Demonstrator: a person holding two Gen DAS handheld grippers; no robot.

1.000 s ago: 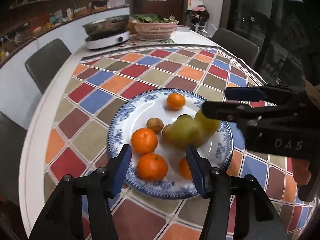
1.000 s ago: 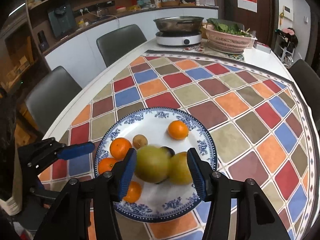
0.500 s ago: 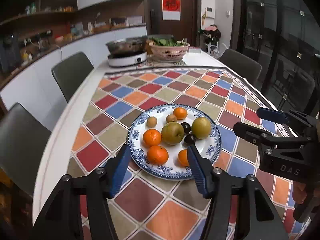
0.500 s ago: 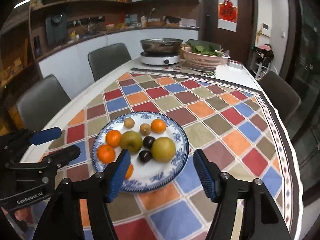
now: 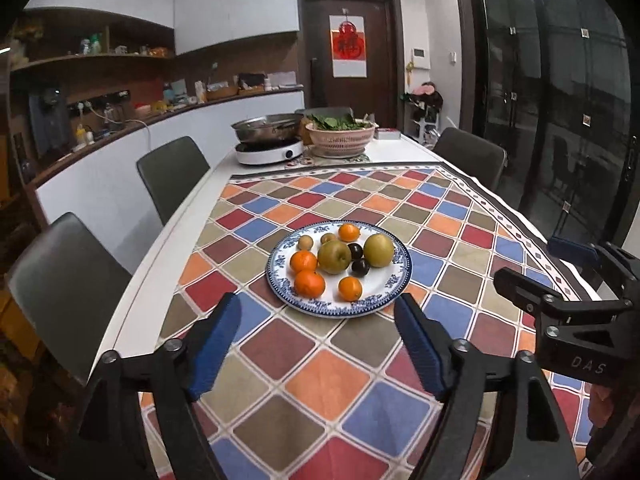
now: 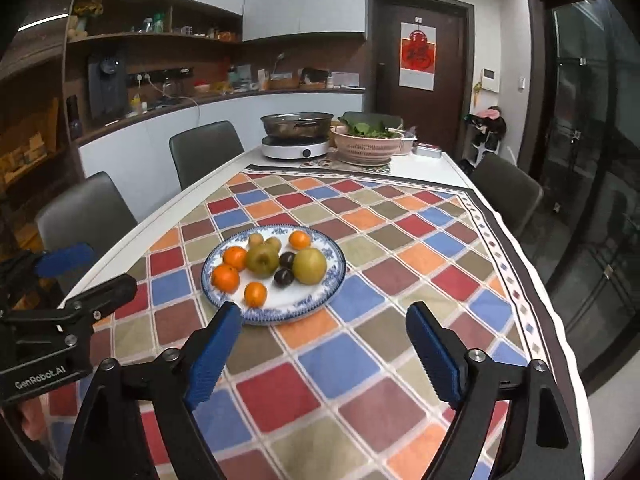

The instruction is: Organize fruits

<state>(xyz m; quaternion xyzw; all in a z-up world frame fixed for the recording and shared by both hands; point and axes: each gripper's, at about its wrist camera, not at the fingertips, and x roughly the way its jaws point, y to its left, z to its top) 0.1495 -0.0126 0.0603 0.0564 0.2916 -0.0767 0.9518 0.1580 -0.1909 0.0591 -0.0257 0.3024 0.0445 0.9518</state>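
A blue-and-white plate (image 5: 384,302) (image 6: 316,296) sits on the chequered tablecloth and holds all the fruit: two green-yellow pears (image 5: 335,256) (image 6: 309,265), several oranges (image 5: 309,283) (image 6: 225,278), two dark plums (image 5: 360,268) (image 6: 283,277) and small brown fruits (image 5: 305,243). My left gripper (image 5: 318,312) is open and empty, well back from the plate's near rim. My right gripper (image 6: 324,320) is open and empty, back from the plate and to its right. Each gripper shows in the other's view: the right one (image 5: 536,268), the left one (image 6: 92,268).
A chequered cloth (image 5: 332,380) covers the long white table. At its far end stand a hot-pot cooker with a steel pan (image 5: 269,136) and a pink basket of greens (image 5: 341,136). Grey chairs (image 5: 172,176) line both sides. A counter and shelves run along the left wall.
Both grippers have pulled back and up from the plate and opened wider. The pears that rolled blurred a second ago now lie still on the plate.
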